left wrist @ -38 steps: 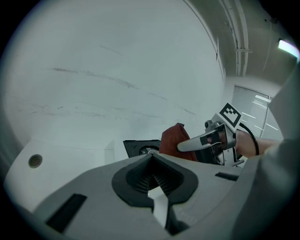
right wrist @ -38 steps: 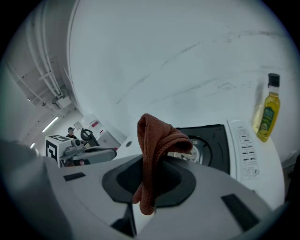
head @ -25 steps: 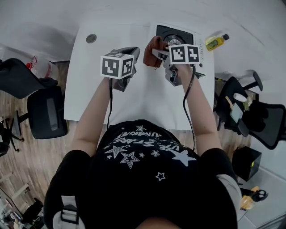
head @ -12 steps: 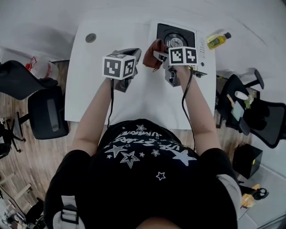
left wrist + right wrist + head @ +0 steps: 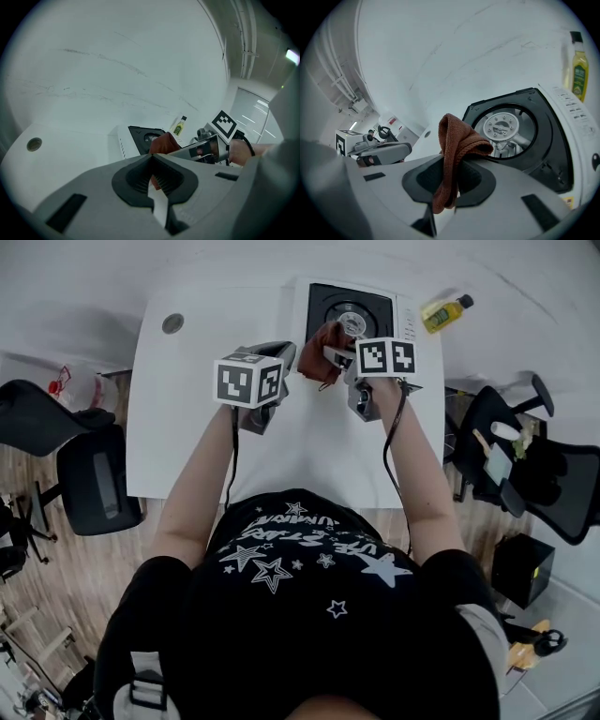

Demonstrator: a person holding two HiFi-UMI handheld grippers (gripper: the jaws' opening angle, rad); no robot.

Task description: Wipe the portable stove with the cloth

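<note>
Right gripper (image 5: pixel 450 174): jaws clamped on a rust-brown cloth (image 5: pixel 457 143), which bunches up above the pads while a fold hangs below them.
Cloth position: held in the air over the near left part of the stove (image 5: pixel 328 298); I cannot tell whether it touches the top.
Left gripper (image 5: pixel 151 177): jaws drawn together with only a thin slit between the pads and nothing in them, held over bare table beside the right gripper.
Stove: white body, black top and a silver round burner (image 5: pixel 502 126), sitting at the far right of the white table (image 5: pixel 192 427), close to its far edge.
Writing: each gripper carries a cube (image 5: pixel 248 379) with black-and-white square markers. The green label of the yellow oil bottle (image 5: pixel 442 312) and the small marks on the stove's right panel are too small to read. The lettering among the stars on the person's black shirt (image 5: pixel 309 559) is not legible.
Hidden: the right gripper and cloth cover the stove's near edge in the head view, and the cubes cover both hands.
Cut off: the right gripper view loses the stove's near right corner.
Open room: bare table left of the stove out to a round cable hole (image 5: pixel 172 323), and between the stove and the person.
Edges: the bottle lies just right of the stove at the table's corner; dark office chairs (image 5: pixel 94 484) stand off both sides.
</note>
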